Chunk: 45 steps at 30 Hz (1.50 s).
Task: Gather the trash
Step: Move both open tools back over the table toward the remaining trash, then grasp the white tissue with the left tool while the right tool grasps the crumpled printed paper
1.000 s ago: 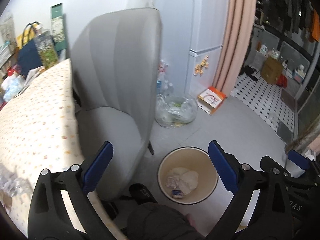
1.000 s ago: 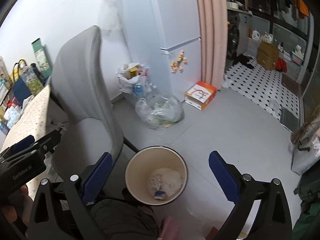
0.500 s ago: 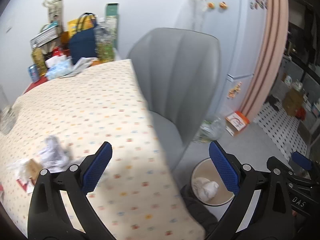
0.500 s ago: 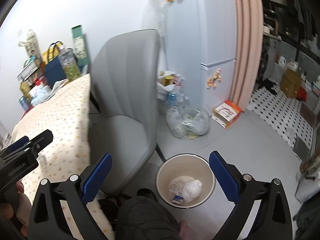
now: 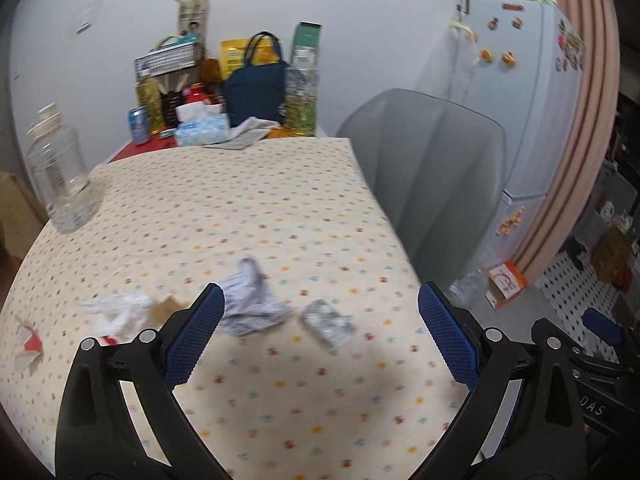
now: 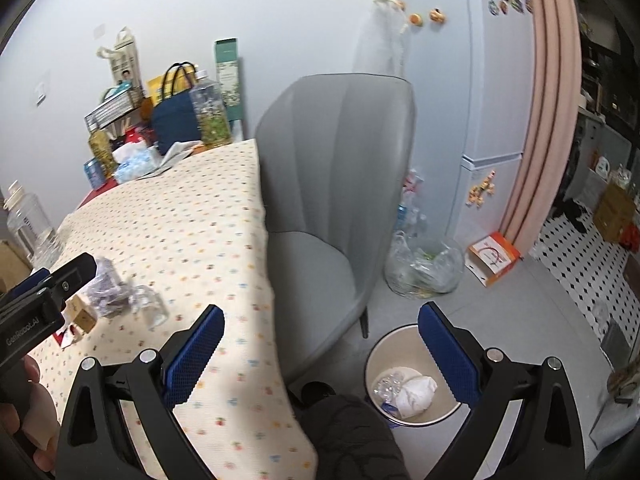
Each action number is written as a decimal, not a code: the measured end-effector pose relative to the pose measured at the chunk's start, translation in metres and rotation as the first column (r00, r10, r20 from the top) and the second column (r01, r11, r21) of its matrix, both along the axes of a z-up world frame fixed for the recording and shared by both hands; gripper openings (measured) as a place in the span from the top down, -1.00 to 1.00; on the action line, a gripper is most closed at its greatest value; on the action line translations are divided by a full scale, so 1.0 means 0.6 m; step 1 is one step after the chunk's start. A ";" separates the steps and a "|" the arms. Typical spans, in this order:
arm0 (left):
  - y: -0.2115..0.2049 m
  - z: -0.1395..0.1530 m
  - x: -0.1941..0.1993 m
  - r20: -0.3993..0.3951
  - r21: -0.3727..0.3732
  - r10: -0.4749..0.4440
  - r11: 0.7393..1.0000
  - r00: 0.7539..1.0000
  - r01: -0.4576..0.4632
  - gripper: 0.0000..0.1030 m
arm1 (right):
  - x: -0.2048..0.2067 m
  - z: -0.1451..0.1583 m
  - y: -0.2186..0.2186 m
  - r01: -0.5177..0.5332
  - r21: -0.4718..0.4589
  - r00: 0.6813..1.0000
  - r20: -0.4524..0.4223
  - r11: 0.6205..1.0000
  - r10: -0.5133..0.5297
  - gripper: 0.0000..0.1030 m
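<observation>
Trash lies on the dotted tablecloth (image 5: 260, 208): a crumpled grey-white wrapper (image 5: 252, 300), a clear crumpled plastic piece (image 5: 328, 322), white tissue (image 5: 116, 312) and a red-and-white scrap (image 5: 28, 346). My left gripper (image 5: 320, 332) is open and empty, above the table just short of the wrapper. My right gripper (image 6: 320, 356) is open and empty, over the table's right edge. The cream trash bin (image 6: 412, 390) stands on the floor and holds crumpled tissue and plastic. The wrapper (image 6: 108, 288) and the left gripper's body (image 6: 36, 304) show at the left of the right wrist view.
A grey chair (image 6: 332, 184) stands between table and bin. A clear jar (image 5: 60, 184) sits at the table's left. Bags, bottles and a tissue pack (image 5: 204, 124) crowd the far end. A clear bag of rubbish (image 6: 424, 268), an orange box (image 6: 494, 256) and a fridge (image 6: 492, 100) lie beyond.
Both grippers swung left and up from over the bin toward the table. The left one now faces the trash on the tablecloth. Both stayed open and empty.
</observation>
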<state>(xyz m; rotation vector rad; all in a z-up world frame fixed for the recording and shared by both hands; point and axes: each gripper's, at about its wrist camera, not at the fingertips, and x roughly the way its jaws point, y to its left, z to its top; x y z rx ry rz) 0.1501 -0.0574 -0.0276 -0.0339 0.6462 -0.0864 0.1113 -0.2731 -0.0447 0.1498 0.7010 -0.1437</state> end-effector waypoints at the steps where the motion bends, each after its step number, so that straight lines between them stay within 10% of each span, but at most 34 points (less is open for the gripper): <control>1: 0.009 0.001 -0.002 0.002 -0.002 0.010 1.000 1.000 -0.010 -0.87 | 0.001 0.002 0.008 -0.008 -0.002 1.000 0.002 1.000 0.008 -0.85; 45: 0.343 -0.100 0.040 -0.143 -0.112 0.342 0.927 0.929 -0.358 -0.57 | 0.123 -0.026 0.321 -0.337 -0.031 0.940 -0.058 0.941 0.335 -0.84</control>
